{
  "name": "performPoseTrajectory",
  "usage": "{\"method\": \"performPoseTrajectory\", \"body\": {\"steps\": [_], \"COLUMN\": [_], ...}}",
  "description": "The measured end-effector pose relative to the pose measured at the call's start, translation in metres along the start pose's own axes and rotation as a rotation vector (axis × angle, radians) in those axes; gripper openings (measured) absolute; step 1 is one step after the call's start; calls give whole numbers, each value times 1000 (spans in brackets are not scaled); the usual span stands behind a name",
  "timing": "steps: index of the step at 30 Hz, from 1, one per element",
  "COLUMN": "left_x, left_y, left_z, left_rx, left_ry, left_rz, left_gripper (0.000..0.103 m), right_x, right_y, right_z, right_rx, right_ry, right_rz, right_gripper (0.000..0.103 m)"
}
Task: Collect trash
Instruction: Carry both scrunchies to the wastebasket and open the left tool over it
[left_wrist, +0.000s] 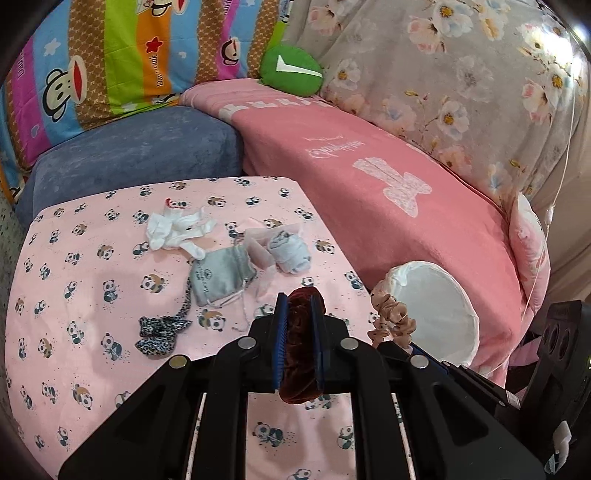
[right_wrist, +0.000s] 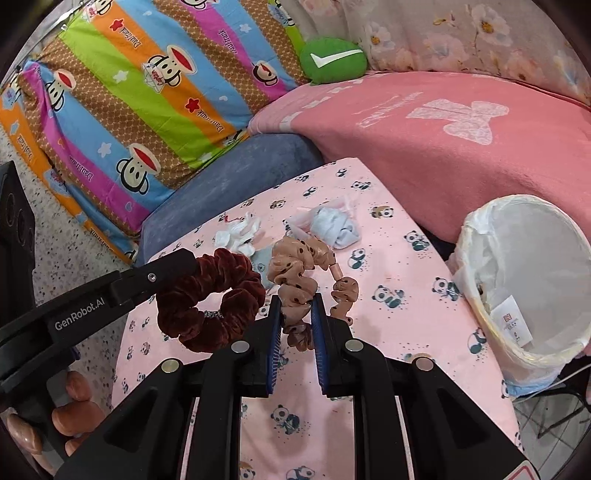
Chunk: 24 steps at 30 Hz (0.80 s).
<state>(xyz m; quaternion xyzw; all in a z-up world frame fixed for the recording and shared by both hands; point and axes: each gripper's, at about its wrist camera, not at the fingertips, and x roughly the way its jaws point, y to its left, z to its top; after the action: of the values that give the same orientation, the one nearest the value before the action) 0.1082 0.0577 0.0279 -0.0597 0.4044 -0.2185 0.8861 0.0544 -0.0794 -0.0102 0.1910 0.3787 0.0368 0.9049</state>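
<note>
I have the left gripper (left_wrist: 299, 314) pinching a plush, dark-red velvet scrunchie (left_wrist: 301, 347) between its ribbed blue pads, the ruffled ring bunched into a thick fold; from the right wrist view it hangs at nine o'clock as a full crinkled loop (right_wrist: 210, 299). My right gripper (right_wrist: 297, 317) is clamped on a tan satin scrunchie (right_wrist: 299, 280) with dark dots, glossy and gathered, its loop flopping up and over toward one o'clock. Both are held above a table under a soft pink cloth printed with little pandas (left_wrist: 92, 280). On that cloth, at about eleven o'clock from the left gripper, lies a grey drawstring pouch (left_wrist: 218, 277) of matte fabric, with crumpled white tissue (left_wrist: 177, 229) beyond it, a rolled pale-blue cloth bundle (left_wrist: 290, 251) at twelve, and a speckled black-and-white fabric piece (left_wrist: 162, 330) at nine. At three o'clock in the right wrist view stands a round bin (right_wrist: 480, 295) lined with a thin, wrinkled white bag. Behind are a fuzzy pink blanket (left_wrist: 388, 192) and a blue velour cushion (left_wrist: 147, 147).
</note>
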Motion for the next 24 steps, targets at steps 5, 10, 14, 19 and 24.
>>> {"method": "performPoseTrajectory", "body": {"steps": [5,10,14,19,24], "left_x": [6,16,22,35,49], "left_y": [-36,-70,-97,-127,-154], "left_z": [-3,-5,-7,-7,-4], "left_rx": [57,110,148,190,221], "left_ry": [9,22,30,51,67], "left_rz": [-31,-63,-85,-115,-134], "left_gripper": [12,12,12,12,12], "right_x": [-23,-42,-52,-64,-71], "right_y": [-30,-64,-87,-118,-146], "right_z": [0,2,3,4,4], "right_rx": [36,85,119,161,199], "right_ry": [-30,-61,-79,-98,-107], "right_rz": [-31,-64,-85,-115,-143], "right_gripper": [17,17,17,17,17]}}
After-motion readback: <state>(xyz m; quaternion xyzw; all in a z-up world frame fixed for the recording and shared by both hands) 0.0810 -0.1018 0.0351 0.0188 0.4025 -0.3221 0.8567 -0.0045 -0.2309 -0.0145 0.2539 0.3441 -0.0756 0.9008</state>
